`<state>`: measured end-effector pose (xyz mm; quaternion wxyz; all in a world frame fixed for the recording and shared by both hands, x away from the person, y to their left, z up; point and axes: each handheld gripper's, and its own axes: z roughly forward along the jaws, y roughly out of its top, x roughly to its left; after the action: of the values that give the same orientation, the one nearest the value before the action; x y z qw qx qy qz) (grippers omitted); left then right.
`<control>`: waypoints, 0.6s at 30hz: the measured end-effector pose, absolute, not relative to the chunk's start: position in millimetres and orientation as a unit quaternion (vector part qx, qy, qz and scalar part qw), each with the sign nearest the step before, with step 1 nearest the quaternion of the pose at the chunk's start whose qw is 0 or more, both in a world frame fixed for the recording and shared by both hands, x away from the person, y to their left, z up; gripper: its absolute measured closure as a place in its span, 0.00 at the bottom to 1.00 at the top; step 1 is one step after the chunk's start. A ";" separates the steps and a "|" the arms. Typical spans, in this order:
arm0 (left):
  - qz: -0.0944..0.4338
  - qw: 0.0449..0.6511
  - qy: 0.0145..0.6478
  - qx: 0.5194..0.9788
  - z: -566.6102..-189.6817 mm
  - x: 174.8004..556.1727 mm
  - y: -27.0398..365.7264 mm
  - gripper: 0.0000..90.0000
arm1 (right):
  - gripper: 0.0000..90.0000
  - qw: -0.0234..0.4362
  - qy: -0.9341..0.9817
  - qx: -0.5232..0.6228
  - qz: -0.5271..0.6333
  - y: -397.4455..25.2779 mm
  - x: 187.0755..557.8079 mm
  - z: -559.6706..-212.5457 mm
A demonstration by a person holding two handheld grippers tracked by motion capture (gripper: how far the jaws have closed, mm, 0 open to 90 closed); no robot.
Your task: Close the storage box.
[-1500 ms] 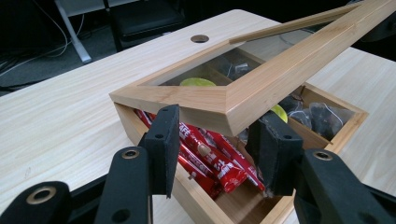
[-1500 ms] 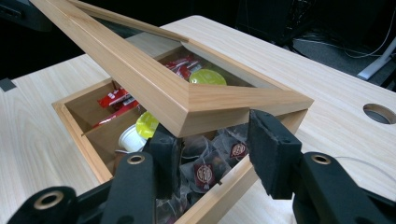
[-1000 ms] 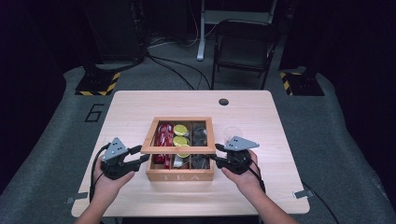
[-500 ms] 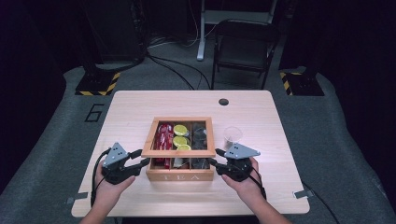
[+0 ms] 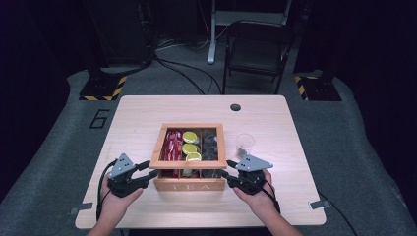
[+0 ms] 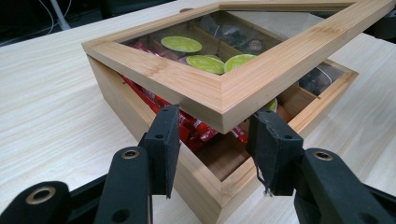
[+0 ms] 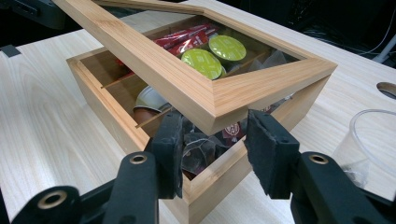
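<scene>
Bamboo tea box [image 5: 189,184] w/ glass lid [image 6: 224,91] raised, tilted.

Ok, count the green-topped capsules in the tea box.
3 green capsules in the tea box, middle compartment, in a row: far, middle, near. More may hide beneath the lid frame.

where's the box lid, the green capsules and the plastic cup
box lid [image 6: 219,93], left gripper view, on its raised wooden front corner
green capsules [image 7: 203,61], right gripper view, on the foil top of the nearer one
plastic cup [image 5: 245,143], high view, on its clear wall, right of the box
</scene>
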<state>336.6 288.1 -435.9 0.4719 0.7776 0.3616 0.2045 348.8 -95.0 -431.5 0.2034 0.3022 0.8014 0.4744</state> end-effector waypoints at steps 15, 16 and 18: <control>0.182 0.465 0.368 0.785 -453.3 333.9 288.7 0.60 | 0.62 0.184 0.811 0.310 0.461 -94.8 346.2 -447.2; 0.178 0.465 0.369 0.785 -454.2 333.8 288.7 0.60 | 0.62 0.180 0.814 0.306 0.460 -95.5 346.4 -448.0; 0.172 0.466 0.371 0.784 -456.2 334.0 289.2 0.60 | 0.62 0.176 0.814 0.311 0.458 -95.7 346.1 -449.8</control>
<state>334.0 289.2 -456.2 0.4665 0.7844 0.3709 0.1718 346.1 -95.7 -449.8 0.1757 0.3109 0.8142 0.4578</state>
